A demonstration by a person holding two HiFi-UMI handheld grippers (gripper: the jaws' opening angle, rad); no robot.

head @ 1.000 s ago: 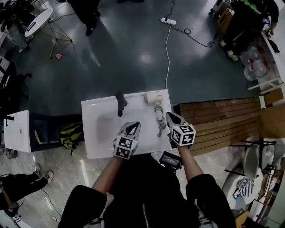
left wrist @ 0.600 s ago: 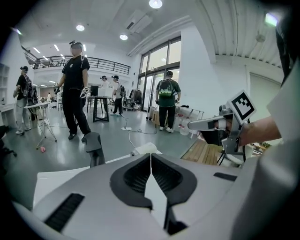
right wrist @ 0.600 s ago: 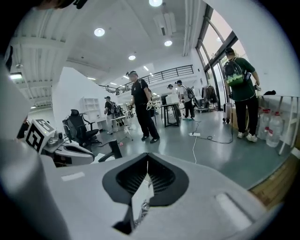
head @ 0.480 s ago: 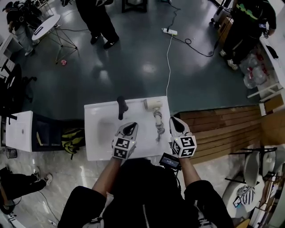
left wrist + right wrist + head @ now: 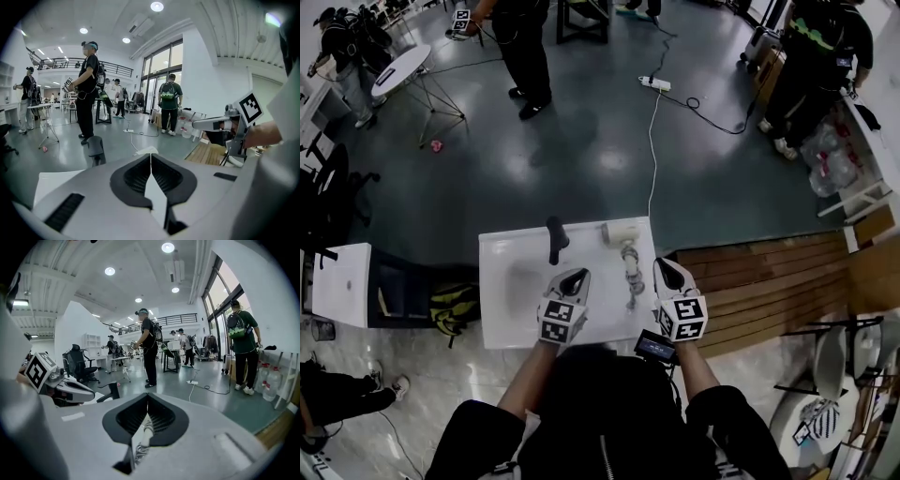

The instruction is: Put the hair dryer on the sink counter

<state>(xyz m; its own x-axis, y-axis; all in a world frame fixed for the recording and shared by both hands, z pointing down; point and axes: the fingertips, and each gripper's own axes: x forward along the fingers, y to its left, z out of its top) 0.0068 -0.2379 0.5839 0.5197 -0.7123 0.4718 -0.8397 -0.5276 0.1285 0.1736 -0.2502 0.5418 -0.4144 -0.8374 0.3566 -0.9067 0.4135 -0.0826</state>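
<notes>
- Here the hair dryer (image 5: 622,232) lies on the white sink surface (image 5: 502,314), at its far right corner. Its cream body is at the far end and its handle runs back toward the wearer.
- The bundled cord (image 5: 632,284) trails from the handle along the right side of the surface.
- A black faucet (image 5: 555,238) stands at the far middle of the surface, apart from the hair dryer.
- The left hand-held gripper (image 5: 575,274) hangs over the near middle of the surface. In the left gripper view its jaws meet at the tips, narrow, with nothing between them.
- The right hand-held gripper (image 5: 666,265) hovers at the right edge of the surface, just beside the cord and clear of the hair dryer's body. Its jaws are pressed together and grip nothing. In the right gripper view the cord shows through the opening behind the tips, lying on the surface below.
- On the dark floor beyond, a power strip (image 5: 654,83) lies with a white cable (image 5: 652,141) running toward the surface.
- A wooden platform (image 5: 759,267) adjoins the surface on the right, and a yellow-and-black backpack (image 5: 450,300) sits at its left.
- A person (image 5: 525,42) stands farther off on the floor.
</notes>
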